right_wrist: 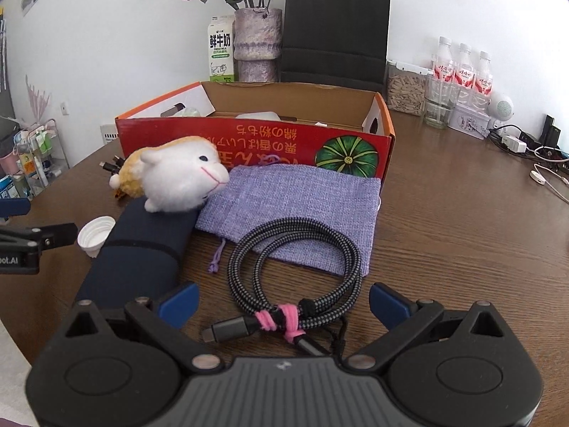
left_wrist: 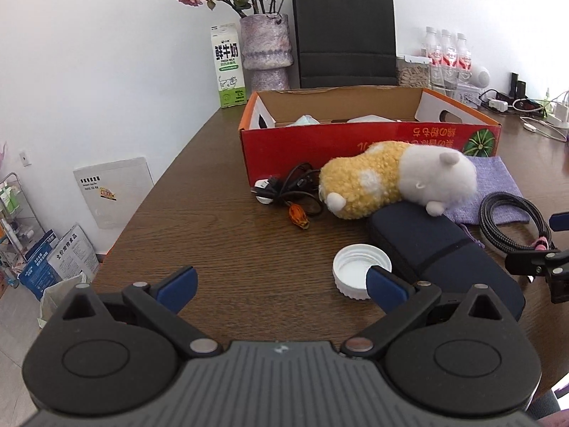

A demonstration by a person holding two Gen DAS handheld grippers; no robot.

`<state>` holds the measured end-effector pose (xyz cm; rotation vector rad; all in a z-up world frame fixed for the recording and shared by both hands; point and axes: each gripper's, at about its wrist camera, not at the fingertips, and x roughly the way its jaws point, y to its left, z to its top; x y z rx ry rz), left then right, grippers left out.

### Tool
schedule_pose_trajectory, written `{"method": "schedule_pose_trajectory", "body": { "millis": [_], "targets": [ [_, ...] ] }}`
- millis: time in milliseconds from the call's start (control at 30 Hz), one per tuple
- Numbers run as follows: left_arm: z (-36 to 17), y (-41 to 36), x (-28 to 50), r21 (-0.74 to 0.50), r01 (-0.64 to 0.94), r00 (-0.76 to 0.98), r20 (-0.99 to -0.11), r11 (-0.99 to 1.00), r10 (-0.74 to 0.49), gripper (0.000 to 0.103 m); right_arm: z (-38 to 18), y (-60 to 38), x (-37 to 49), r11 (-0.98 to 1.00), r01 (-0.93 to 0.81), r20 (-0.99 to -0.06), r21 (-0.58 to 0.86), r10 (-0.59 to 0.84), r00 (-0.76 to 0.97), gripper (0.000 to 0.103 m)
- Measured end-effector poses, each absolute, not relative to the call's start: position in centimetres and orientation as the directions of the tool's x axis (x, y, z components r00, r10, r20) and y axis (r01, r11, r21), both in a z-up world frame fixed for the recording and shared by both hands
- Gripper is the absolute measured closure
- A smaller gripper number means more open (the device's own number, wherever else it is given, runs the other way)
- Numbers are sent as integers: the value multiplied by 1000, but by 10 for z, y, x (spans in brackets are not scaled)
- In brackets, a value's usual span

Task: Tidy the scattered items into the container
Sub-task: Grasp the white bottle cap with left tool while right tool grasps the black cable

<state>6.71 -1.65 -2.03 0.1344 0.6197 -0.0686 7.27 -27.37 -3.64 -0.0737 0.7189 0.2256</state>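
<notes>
A red cardboard box stands open on the brown table with a few pale items inside. In front of it lie a yellow-and-white plush, a dark blue case, a white cap, a purple pouch, a black charger cable and a coiled braided cable. My left gripper is open and empty, its right finger beside the cap. My right gripper is open around the near end of the braided cable.
At the back stand a milk carton, a vase of dried roses, a black paper bag and water bottles. A jar, a glass, a tin and chargers with cords are at the right.
</notes>
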Motion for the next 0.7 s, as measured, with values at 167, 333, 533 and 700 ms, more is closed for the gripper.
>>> {"method": "schedule_pose_trajectory", "body": {
  "millis": [167, 333, 533, 700],
  "targets": [
    [-28, -26, 72, 108, 143, 796, -604, 984, -50, 0, -42, -272, 77, 974, -225, -674, 11, 174, 718, 1],
    [-34, -34, 83, 124, 157, 784, -619, 980, -47, 0, -45, -269, 88, 975, -220, -679, 0, 162, 716, 1],
    [-35, -34, 93, 126, 147, 796, -604, 981, -41, 4, -47, -268, 100, 979, -202, -676, 17, 160, 720, 3],
    [-33, -30, 91, 63, 200, 793, -597, 978, -124, 55, -46, -270, 93, 974, -225, -655, 28, 188, 731, 14]
  ]
}}
